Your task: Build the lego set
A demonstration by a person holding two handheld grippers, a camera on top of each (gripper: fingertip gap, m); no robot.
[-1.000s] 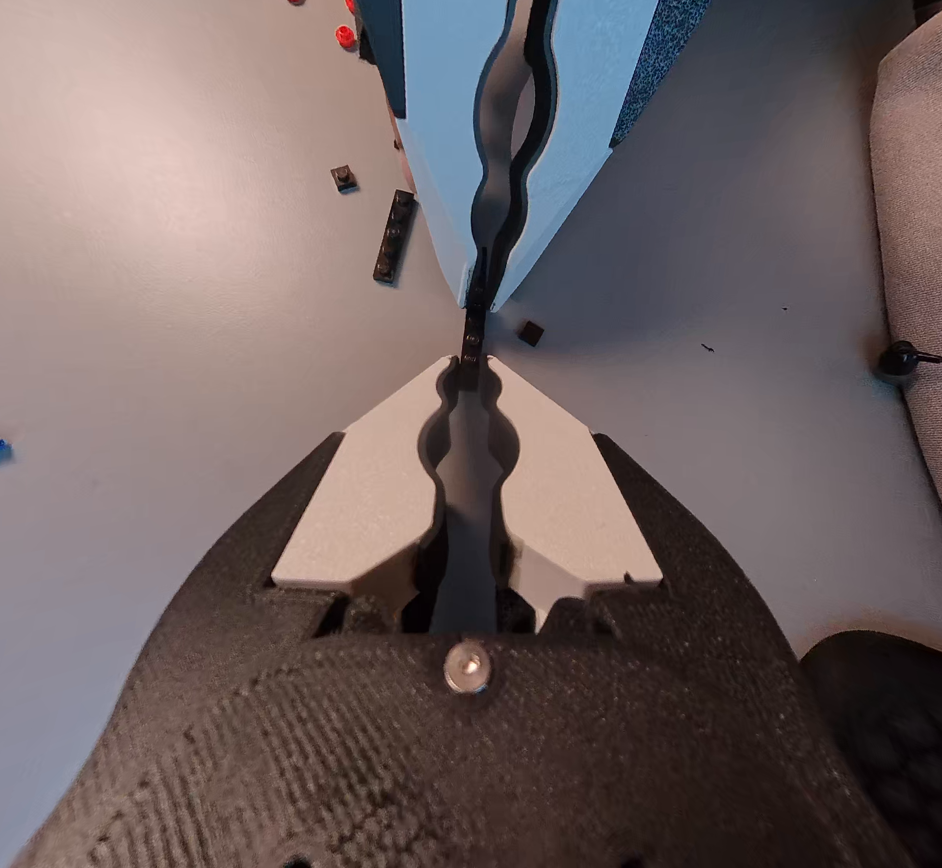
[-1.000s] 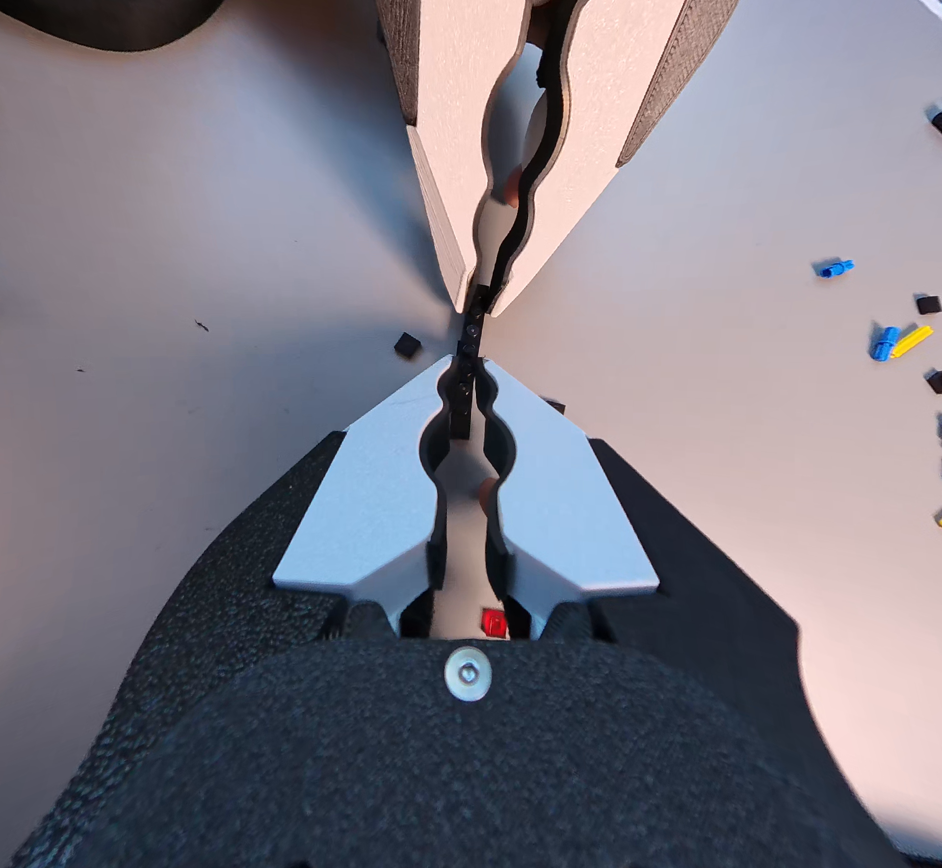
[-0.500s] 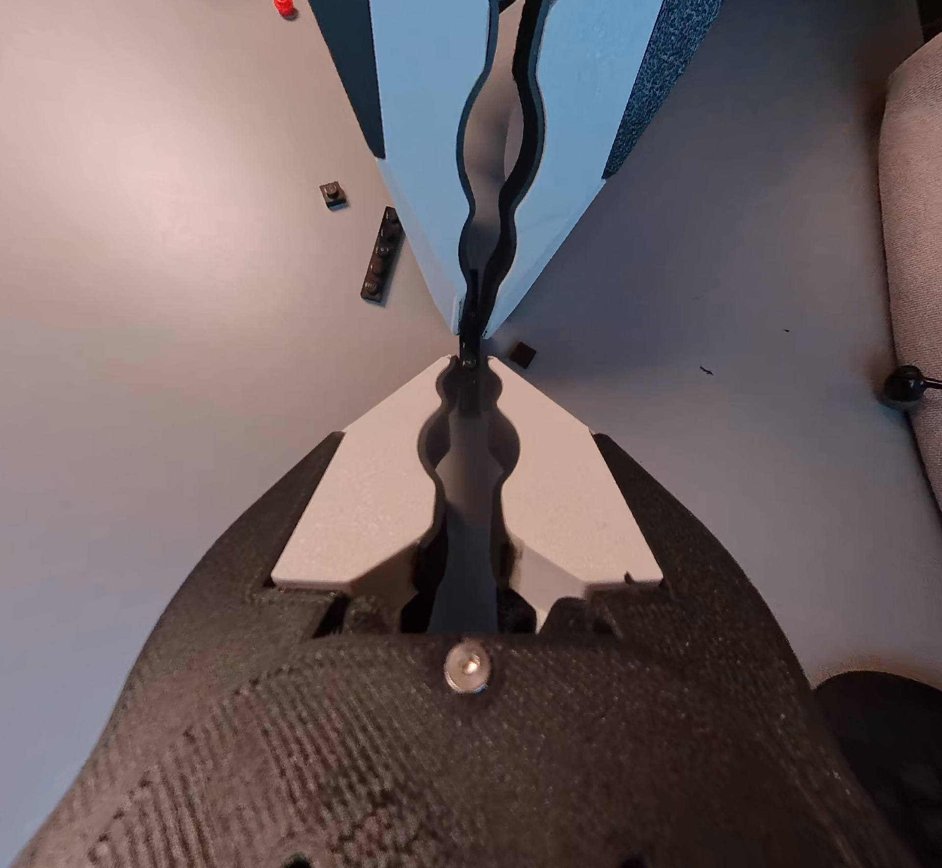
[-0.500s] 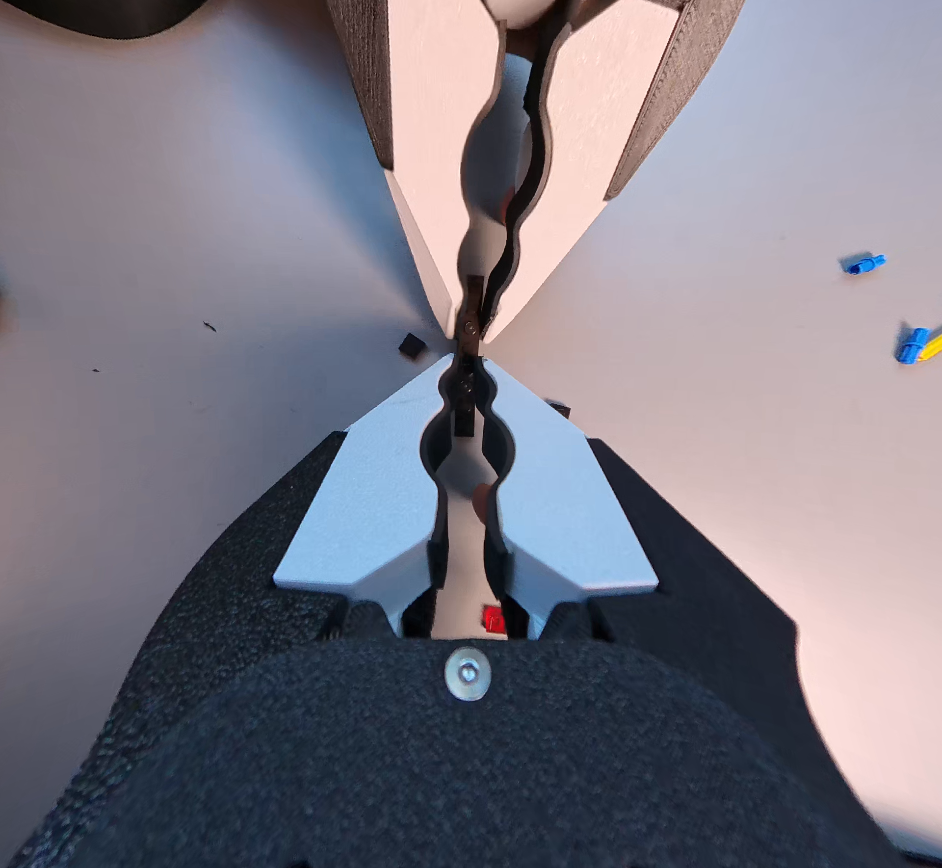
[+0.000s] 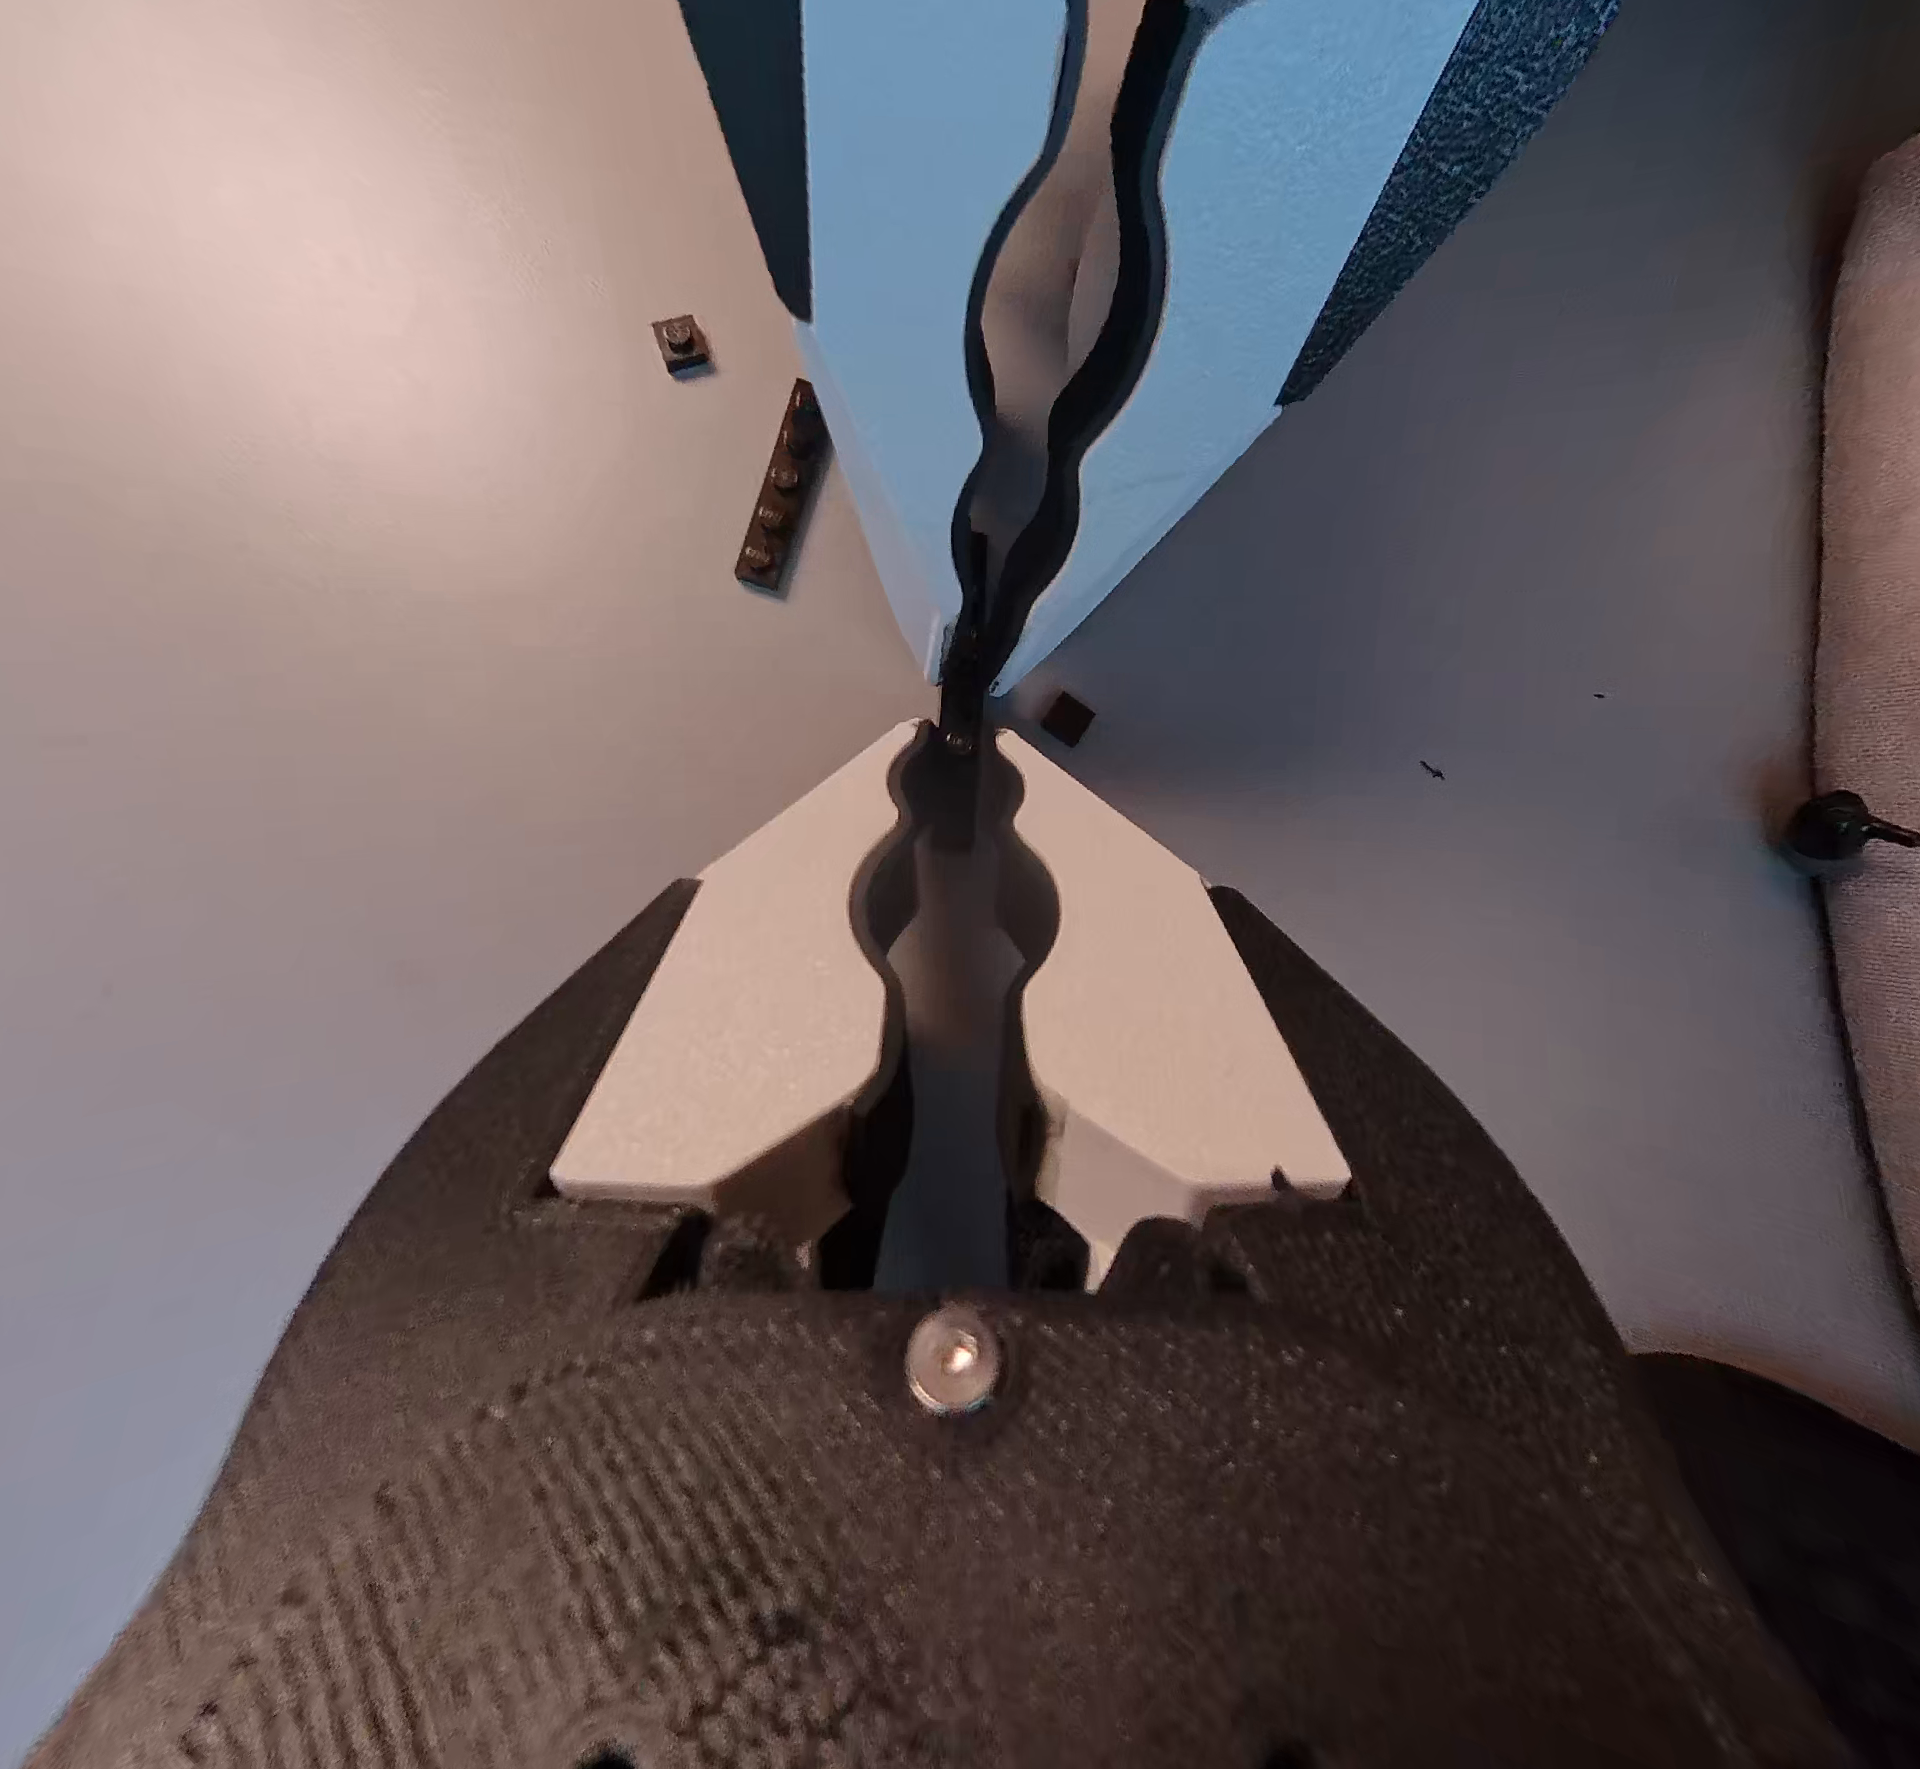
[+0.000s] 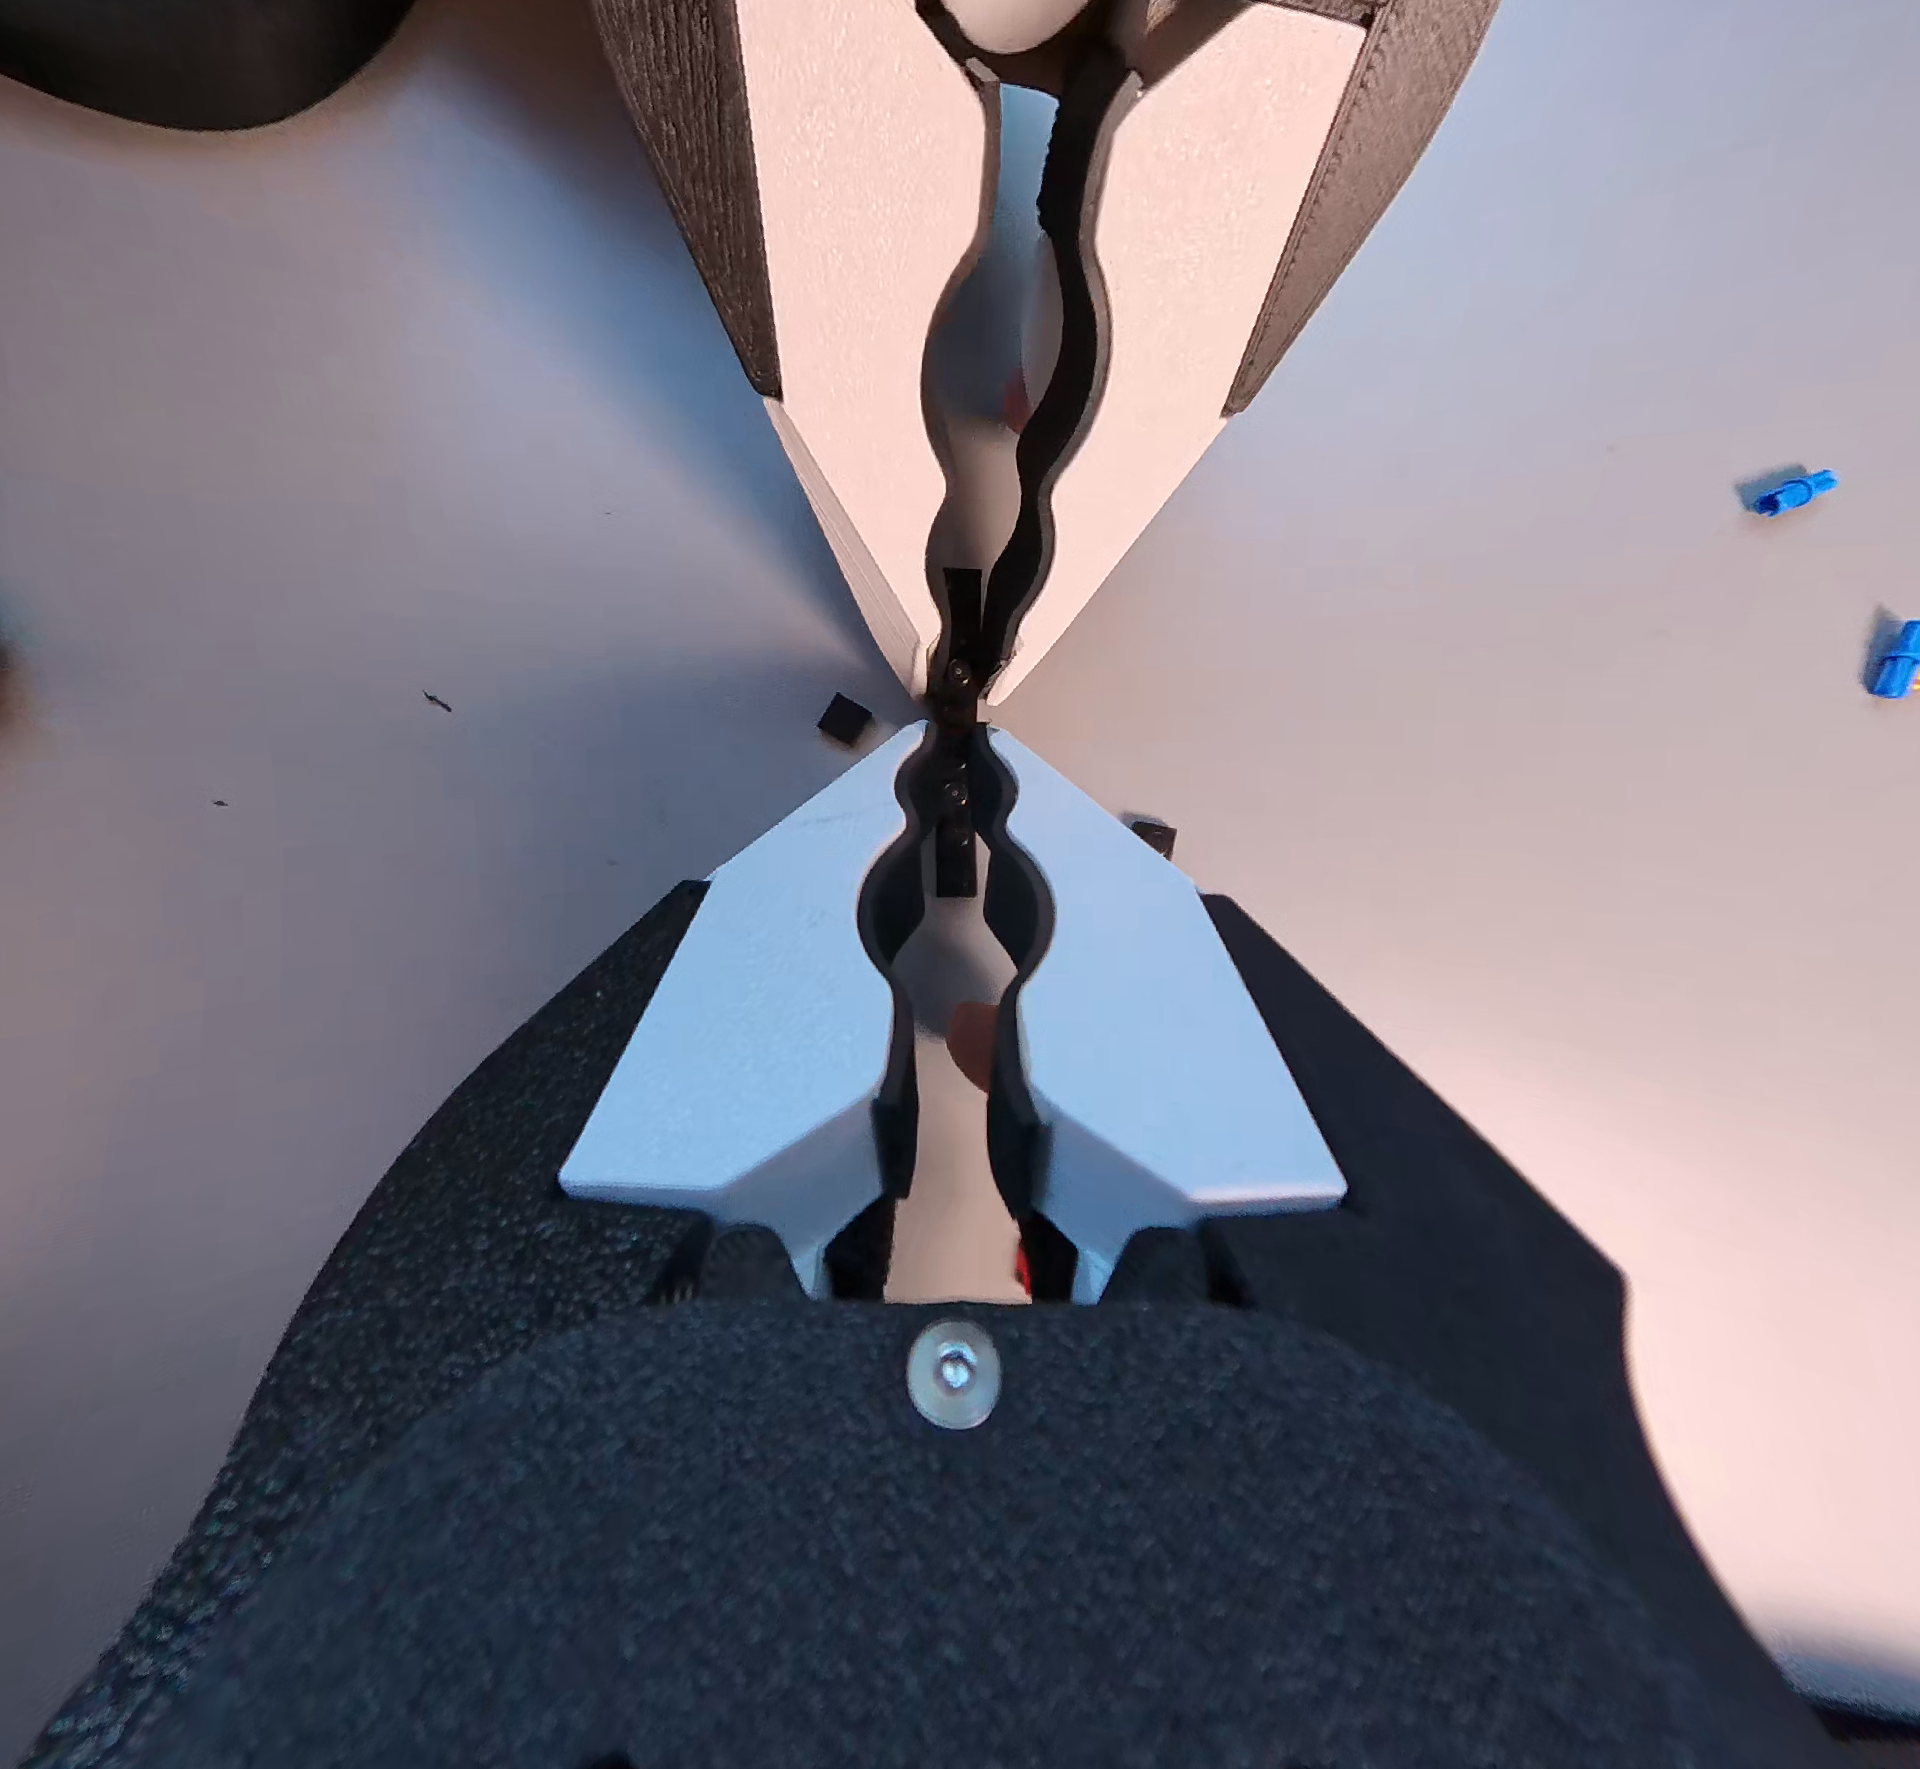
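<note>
Black plate [image 5: 961,711] runs lengthwise between the facing left gripper [image 5: 958,751] and right gripper [image 6: 954,745], both clamping its ends.

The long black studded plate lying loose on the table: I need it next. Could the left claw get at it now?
Probably not yet. The left claw is shut on a black piece that the right claw also grips. The long black studded plate lies uncovered beside them.

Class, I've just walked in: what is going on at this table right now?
A person holds two claws tip to tip above a pale grey table. The left claw and right claw each pinch an end of thin black studded Lego plates, apparently pressing them together. A loose long black plate and small blue pins lie nearby.
</note>
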